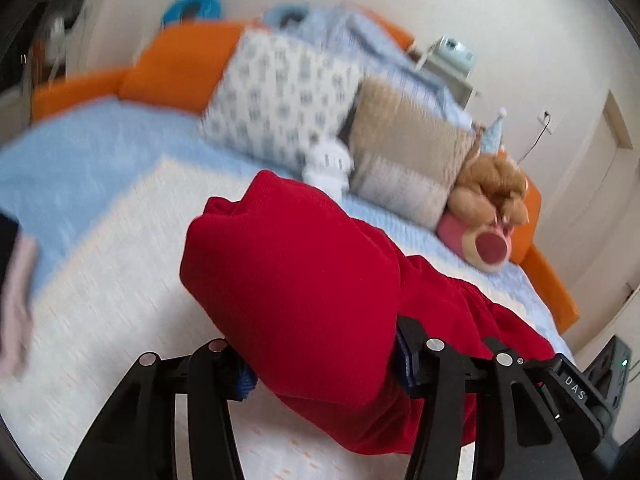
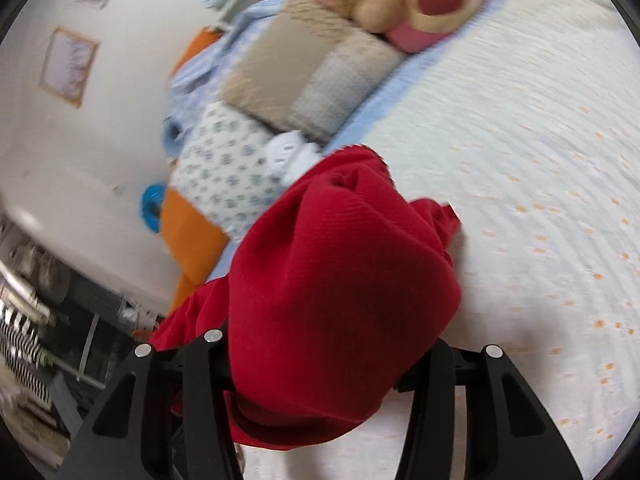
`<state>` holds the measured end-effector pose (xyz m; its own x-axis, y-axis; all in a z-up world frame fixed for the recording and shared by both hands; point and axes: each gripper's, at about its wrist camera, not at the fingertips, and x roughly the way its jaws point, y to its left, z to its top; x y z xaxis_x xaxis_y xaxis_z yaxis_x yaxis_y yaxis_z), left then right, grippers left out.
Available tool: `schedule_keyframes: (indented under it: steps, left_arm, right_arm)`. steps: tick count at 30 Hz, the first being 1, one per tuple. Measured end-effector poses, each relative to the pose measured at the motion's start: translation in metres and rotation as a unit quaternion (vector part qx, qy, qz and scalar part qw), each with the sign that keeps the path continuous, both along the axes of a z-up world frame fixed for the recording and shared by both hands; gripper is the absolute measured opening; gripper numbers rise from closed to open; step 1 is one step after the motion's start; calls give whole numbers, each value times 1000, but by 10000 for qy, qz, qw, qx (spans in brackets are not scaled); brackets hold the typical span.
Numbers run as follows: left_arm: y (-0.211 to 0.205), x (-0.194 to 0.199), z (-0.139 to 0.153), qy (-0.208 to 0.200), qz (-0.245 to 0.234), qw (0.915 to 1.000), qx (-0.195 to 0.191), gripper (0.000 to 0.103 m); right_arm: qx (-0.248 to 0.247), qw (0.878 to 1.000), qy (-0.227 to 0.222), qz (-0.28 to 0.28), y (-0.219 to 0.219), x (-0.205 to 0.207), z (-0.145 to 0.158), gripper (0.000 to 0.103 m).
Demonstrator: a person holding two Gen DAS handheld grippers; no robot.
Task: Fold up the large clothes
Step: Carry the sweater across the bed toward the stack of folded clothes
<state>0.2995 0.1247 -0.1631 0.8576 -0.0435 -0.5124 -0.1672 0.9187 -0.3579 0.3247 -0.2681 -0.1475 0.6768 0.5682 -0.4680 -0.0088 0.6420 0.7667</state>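
A large red garment [image 1: 304,280] is bunched up and held above the white bedspread [image 1: 120,280]. My left gripper [image 1: 324,376] is shut on the red cloth, which drapes over and hides its fingertips. In the right wrist view the same red garment [image 2: 340,300] hangs over my right gripper [image 2: 320,384], which is shut on it too; its tips are also hidden. The cloth stretches between the two grippers, and a loose end [image 2: 352,168] points toward the pillows.
The bed has a blue sheet [image 1: 80,152], an orange headboard [image 1: 180,64], a patterned pillow [image 1: 280,96], a beige cushion [image 1: 408,148] and a plush bear [image 1: 488,208]. A pink cloth [image 1: 16,300] lies at the left. Shelves and clutter [image 2: 36,320] stand beside the bed.
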Motion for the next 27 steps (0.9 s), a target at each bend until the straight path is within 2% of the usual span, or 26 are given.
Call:
schedule_keyframes:
  steps: [3, 6, 9, 12, 14, 15, 20, 23, 27]
  left_arm:
    - [35, -20, 35, -331, 197, 9990, 241, 55]
    - [92, -49, 69, -537, 519, 9965, 382, 55]
    - [154, -84, 96, -632, 968, 9917, 555, 56]
    - [228, -126, 114, -504, 1436, 9855, 746, 56]
    - [267, -148, 118, -425, 1685, 9820, 739, 56]
    - [297, -167, 117, -335, 1868, 9789, 761, 56]
    - [377, -239, 91, -251, 2443, 9653, 889, 57]
    - [406, -275, 57, -189, 2645, 9615, 720, 57]
    - [435, -294, -2, 17, 2650, 9638, 311, 59]
  right_arm:
    - [-149, 9982, -462, 338, 47, 0, 35, 48]
    - [-101, 9946, -732, 731, 107, 0, 67, 48]
    - [-7, 9871, -933, 1303, 192, -7, 94, 49]
    - [99, 9794, -952, 1778, 265, -16, 104, 49]
    - [235, 9721, -865, 2169, 322, -24, 103, 49]
    - [278, 9672, -806, 2393, 354, -31, 99, 49]
    - [525, 9461, -569, 3146, 444, -76, 64, 49]
    - [521, 9369, -350, 3440, 476, -98, 34, 49]
    - [282, 9380, -294, 3443, 489, -113, 0, 51]
